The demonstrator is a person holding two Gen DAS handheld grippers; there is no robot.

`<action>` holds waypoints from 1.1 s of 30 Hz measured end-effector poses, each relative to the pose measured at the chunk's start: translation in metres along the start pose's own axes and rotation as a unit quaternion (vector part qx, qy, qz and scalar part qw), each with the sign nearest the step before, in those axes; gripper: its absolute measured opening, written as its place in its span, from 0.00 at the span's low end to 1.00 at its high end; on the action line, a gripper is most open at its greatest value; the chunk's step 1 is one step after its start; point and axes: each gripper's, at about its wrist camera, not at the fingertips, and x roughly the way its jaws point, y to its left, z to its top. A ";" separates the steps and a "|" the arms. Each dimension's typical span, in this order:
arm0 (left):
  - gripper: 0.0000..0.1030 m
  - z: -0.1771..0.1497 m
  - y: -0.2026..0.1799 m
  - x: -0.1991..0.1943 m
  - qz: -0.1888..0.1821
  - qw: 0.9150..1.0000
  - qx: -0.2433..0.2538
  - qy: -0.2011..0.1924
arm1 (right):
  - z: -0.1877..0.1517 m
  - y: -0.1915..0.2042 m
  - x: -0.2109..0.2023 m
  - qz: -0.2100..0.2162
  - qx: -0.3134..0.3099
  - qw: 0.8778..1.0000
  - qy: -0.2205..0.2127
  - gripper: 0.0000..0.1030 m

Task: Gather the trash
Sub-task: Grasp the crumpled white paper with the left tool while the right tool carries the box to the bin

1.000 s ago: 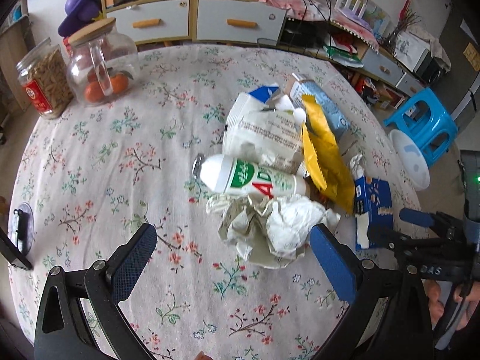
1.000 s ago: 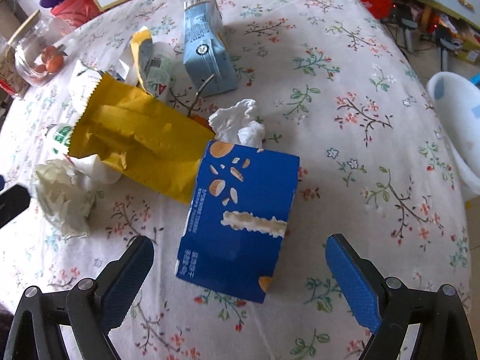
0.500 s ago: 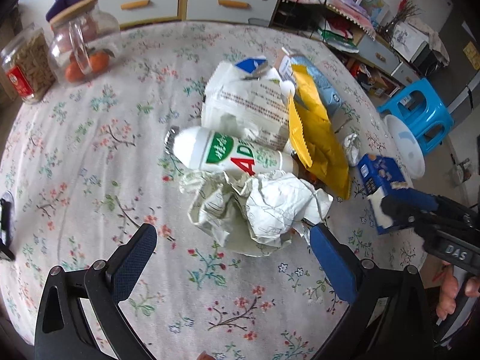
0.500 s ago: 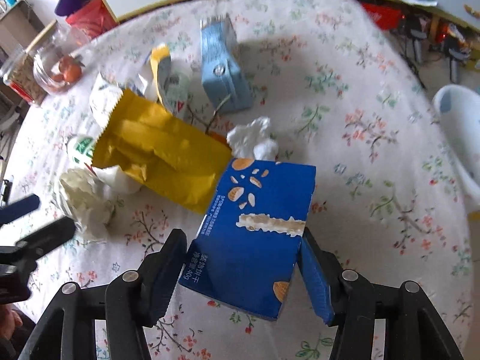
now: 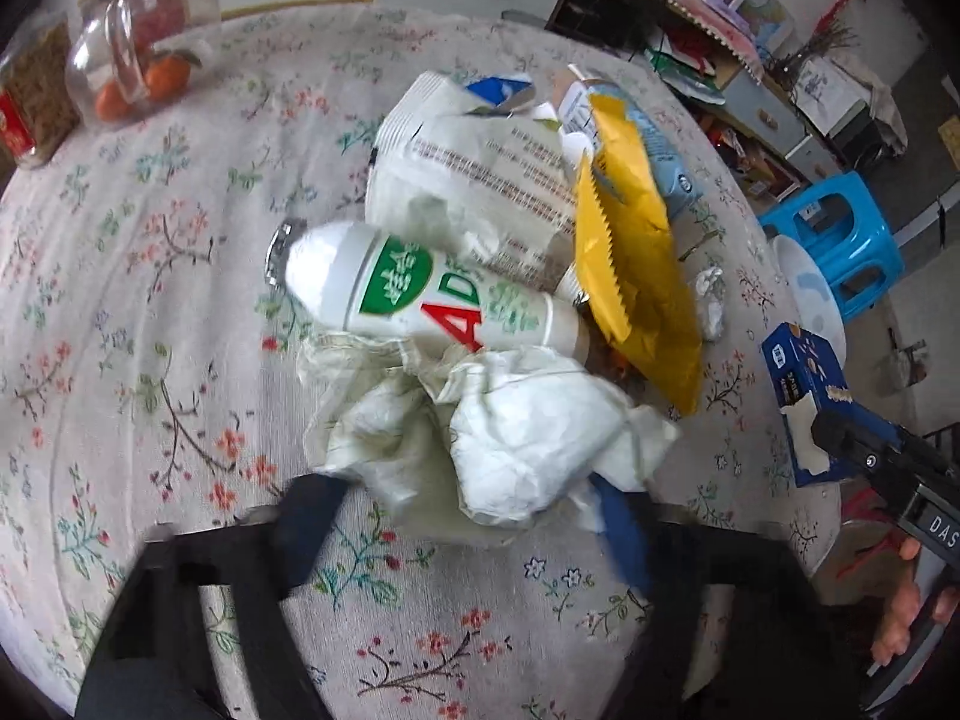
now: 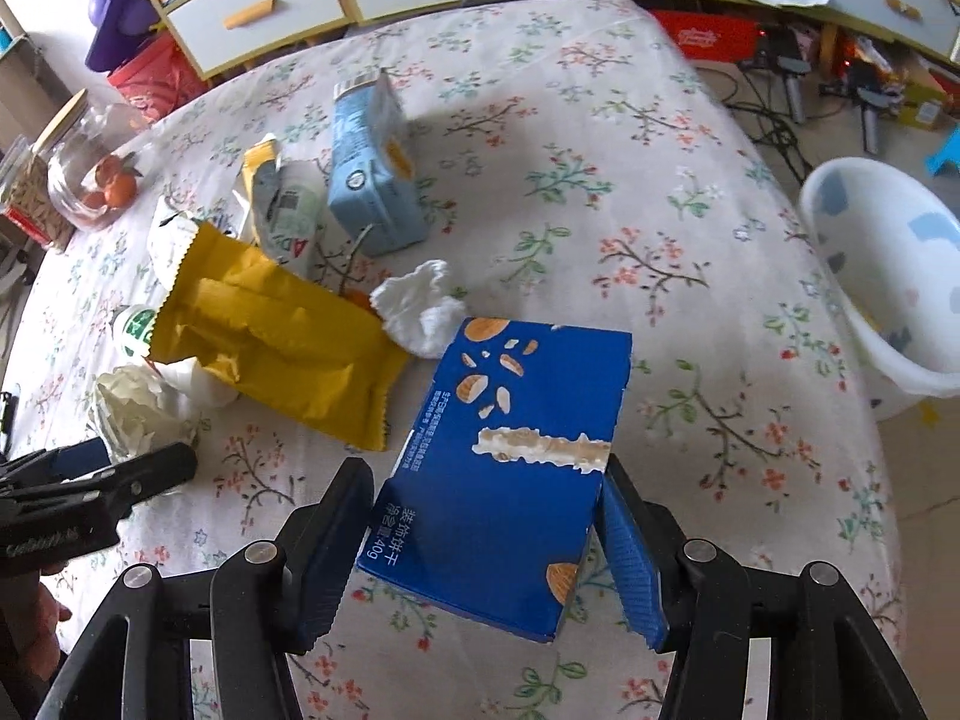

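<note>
Floral tablecloth (image 6: 630, 138) strewn with trash, white tub (image 6: 888, 276) beside it.
Right gripper (image 6: 486, 546) clamps the blue box (image 6: 510, 480); left gripper (image 5: 462, 516) is closing around crumpled paper (image 5: 510, 438), hemmed by bottle (image 5: 420, 294) and yellow bag (image 5: 636, 276).

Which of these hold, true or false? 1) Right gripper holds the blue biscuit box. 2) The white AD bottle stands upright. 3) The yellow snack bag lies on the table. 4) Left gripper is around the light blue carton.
1) True: the right gripper has its pads against the blue cardboard biscuit box.
2) False: the white plastic AD bottle lies on its side.
3) True: the yellow foil snack bag lies flat on the floral table.
4) False: the left gripper is closing around the crumpled white paper wad; the light blue drink carton lies apart.
</note>
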 end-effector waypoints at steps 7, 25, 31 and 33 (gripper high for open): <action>0.35 0.001 -0.008 -0.014 -0.024 1.000 0.008 -0.015 | 0.000 -0.016 -0.008 -0.004 0.018 1.000 -0.008 0.62; 0.34 0.008 -0.066 -0.074 -0.084 0.991 0.076 -0.069 | 0.028 -0.067 -0.040 -0.003 0.086 0.995 -0.056 0.62; 0.34 0.025 -0.090 -0.068 -0.092 0.989 0.090 -0.068 | 0.038 -0.109 -0.047 -0.017 0.136 0.988 -0.067 0.62; 0.34 0.032 -0.101 -0.064 -0.095 0.988 0.098 -0.066 | 0.042 -0.124 -0.049 -0.024 0.148 0.986 -0.070 0.62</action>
